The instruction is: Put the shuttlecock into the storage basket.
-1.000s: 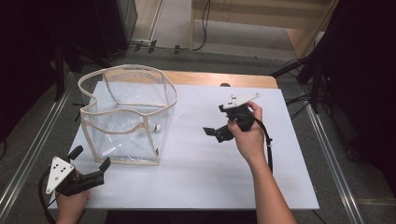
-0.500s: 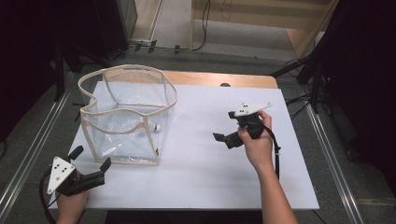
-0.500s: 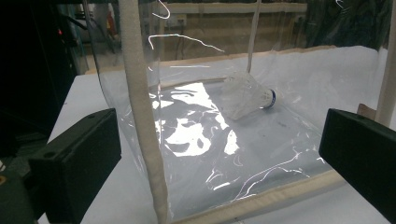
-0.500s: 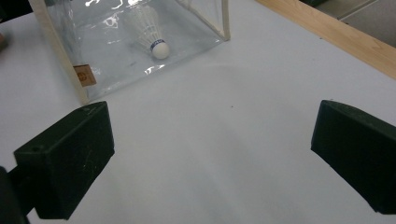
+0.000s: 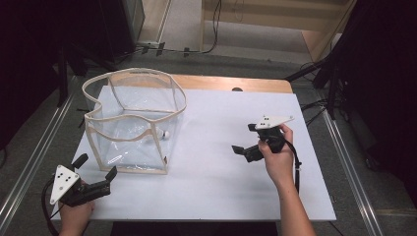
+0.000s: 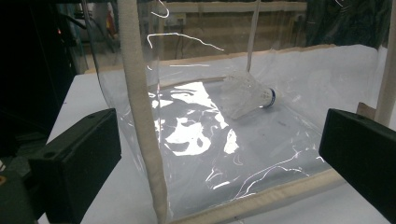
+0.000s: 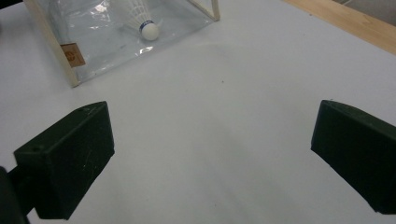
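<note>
Each hand-held gripper is built black, with two blocky matte jaws. The left gripper [image 5: 93,173] is topped by a grey three-cornered plate marked with dark dots; the right gripper [image 5: 245,139] carries the same, and a black cable is trailed.

— What is lying underneath?
— A white board [image 5: 221,191] is lying flat, with a wooden edge [image 5: 231,82] showing along its far side.
— And around it?
— Metal rails [image 5: 346,162] are running along both sides. A black cable [image 5: 215,29] is trailing across the grey floor [image 5: 182,24], and dark stand legs [image 5: 314,73] are slanting in at the far right.
</note>
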The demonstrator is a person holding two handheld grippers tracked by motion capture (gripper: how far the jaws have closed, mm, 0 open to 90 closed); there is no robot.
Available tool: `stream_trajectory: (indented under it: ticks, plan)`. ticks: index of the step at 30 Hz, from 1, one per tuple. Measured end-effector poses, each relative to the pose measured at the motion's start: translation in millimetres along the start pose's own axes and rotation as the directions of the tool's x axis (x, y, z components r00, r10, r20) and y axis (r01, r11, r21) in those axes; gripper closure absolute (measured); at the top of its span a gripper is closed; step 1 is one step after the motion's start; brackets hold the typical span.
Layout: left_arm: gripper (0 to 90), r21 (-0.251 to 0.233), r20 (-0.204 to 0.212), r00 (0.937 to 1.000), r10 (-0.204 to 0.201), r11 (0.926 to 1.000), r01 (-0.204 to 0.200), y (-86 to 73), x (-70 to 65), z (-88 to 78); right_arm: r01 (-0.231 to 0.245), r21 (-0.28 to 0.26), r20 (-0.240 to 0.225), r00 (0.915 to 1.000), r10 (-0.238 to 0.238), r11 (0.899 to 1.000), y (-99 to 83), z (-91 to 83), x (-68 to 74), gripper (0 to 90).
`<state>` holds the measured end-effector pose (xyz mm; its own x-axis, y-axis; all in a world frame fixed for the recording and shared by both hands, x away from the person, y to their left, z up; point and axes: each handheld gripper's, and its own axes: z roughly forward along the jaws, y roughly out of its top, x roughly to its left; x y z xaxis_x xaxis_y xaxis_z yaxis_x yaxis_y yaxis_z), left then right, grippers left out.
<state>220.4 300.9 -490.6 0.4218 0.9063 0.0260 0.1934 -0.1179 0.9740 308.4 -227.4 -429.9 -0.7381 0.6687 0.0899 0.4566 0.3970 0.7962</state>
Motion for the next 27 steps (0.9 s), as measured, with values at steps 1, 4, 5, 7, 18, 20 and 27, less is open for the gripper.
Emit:
stream_trajectory:
  ticks: [1, 4, 5, 7, 18, 20, 27]
  plan:
    - [0.0, 0.000, 0.000, 1.0000, -0.001, 1.0000, 0.001, 0.0, -0.3, 0.1, -0.007, -0.003, 0.001, 1.0000, 0.007, 1.000, -1.8, -1.1, -0.5, 0.0]
    - [0.0, 0.003, 0.001, 1.0000, 0.005, 1.0000, -0.005, 0.0, -0.4, 0.2, -0.012, -0.004, 0.008, 0.9999, 0.012, 1.000, -7.2, -4.8, -2.5, 0.0]
    - [0.0, 0.003, 0.001, 1.0000, 0.005, 1.0000, -0.005, 0.0, -0.4, 0.2, -0.015, -0.006, 0.008, 0.9999, 0.015, 1.000, -9.0, -5.9, -3.1, 0.0]
    - [0.0, 0.002, 0.000, 1.0000, 0.004, 1.0000, -0.004, -0.1, -0.5, 0.2, -0.024, -0.010, 0.010, 0.9997, 0.024, 1.000, -12.9, -8.2, -4.3, 0.0]
    - [0.0, 0.006, -0.001, 0.9999, 0.010, 0.9999, -0.010, -0.1, -1.0, 0.4, -0.057, -0.020, 0.043, 0.9974, 0.058, 0.998, -33.5, -20.4, -10.2, 0.0]
    - [0.0, 0.004, -0.002, 1.0000, 0.008, 1.0000, -0.008, -0.1, -1.1, 0.5, -0.058, -0.018, 0.049, 0.9971, 0.059, 0.998, -36.8, -22.4, -11.3, 0.0]
    - [0.0, 0.006, -0.001, 0.9999, 0.015, 0.9999, -0.015, -0.2, -1.5, 0.4, -0.080, -0.026, 0.060, 0.9948, 0.082, 0.996, -49.5, -28.0, -14.3, 0.0]
